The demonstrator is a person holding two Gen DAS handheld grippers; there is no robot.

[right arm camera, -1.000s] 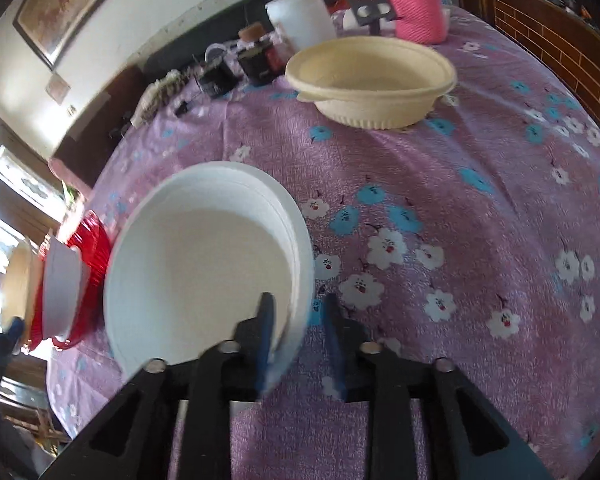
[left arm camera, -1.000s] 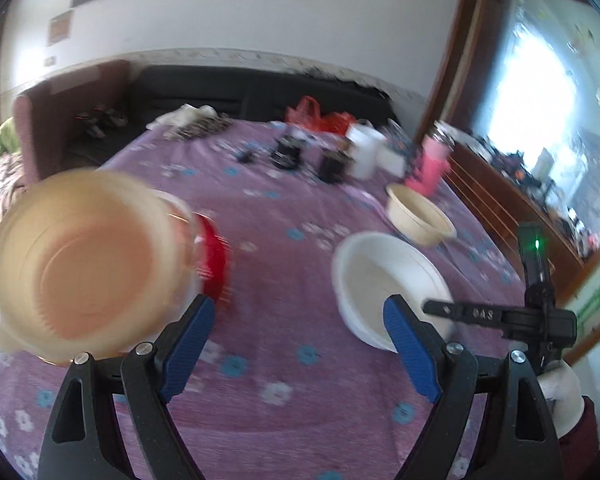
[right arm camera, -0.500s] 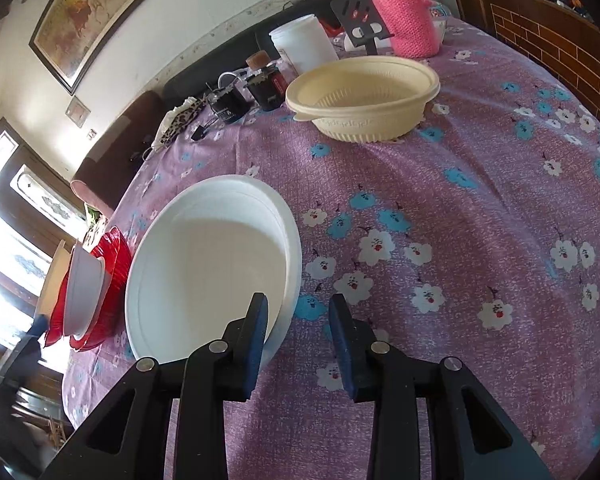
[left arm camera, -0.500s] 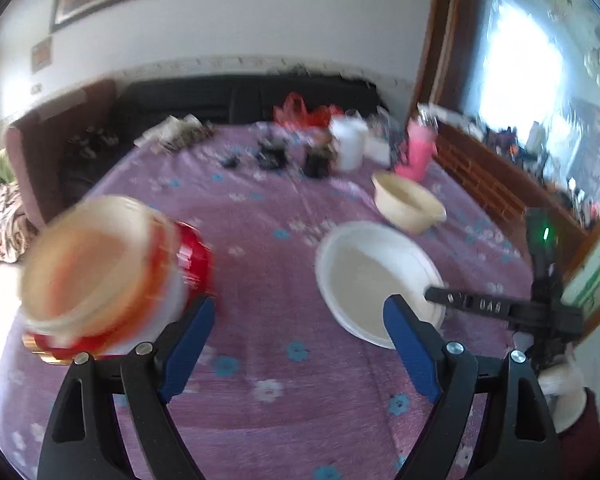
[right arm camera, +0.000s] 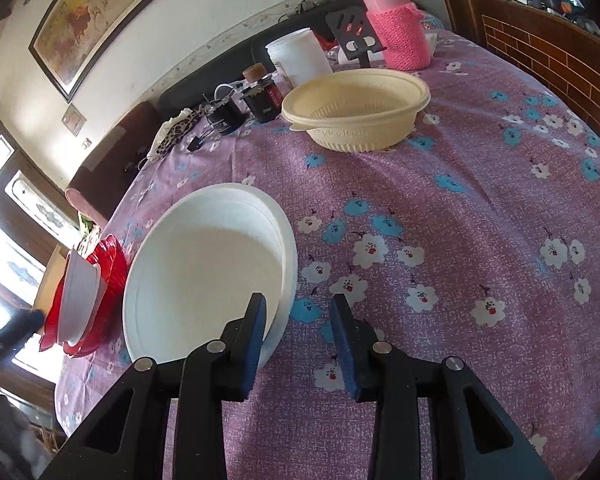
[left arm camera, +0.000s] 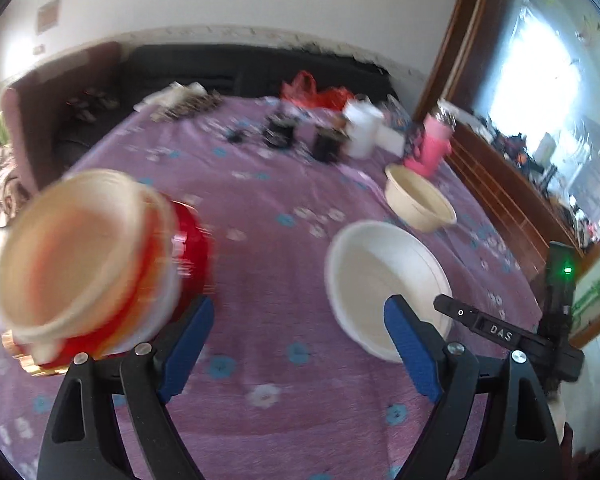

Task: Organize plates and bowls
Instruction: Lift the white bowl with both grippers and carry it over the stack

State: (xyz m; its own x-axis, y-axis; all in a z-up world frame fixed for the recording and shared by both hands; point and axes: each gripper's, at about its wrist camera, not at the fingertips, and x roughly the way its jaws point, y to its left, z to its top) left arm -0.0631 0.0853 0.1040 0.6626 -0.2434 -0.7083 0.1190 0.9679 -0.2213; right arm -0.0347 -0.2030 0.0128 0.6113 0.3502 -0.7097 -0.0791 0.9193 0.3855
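A white plate (right arm camera: 204, 276) lies on the purple flowered tablecloth (right arm camera: 440, 208). My right gripper (right arm camera: 298, 304) straddles its near rim, left pad over the plate, right pad off it; its jaws are opening and do not press the rim. To the left stands a stack: a cream bowl (left arm camera: 72, 252) on a white bowl (right arm camera: 78, 296) on red plates (right arm camera: 112, 264). My left gripper (left arm camera: 298, 308) hangs open above the cloth between the stack and the white plate (left arm camera: 380, 276), with nothing between its pads. A cream strainer bowl (right arm camera: 360, 108) sits farther back.
Along the table's far side stand a pink knitted bottle (right arm camera: 396, 28), a white tub (right arm camera: 300, 56), dark jars (right arm camera: 264, 100) and a red bag (left arm camera: 312, 92). A brick-patterned wooden wall (right arm camera: 548, 48) runs along the right. A sofa (left arm camera: 220, 68) stands behind the table.
The right gripper's jaws have widened off the white plate's rim, and the plate now lies flatter. The left gripper shifted slightly beside the stack and stayed open.
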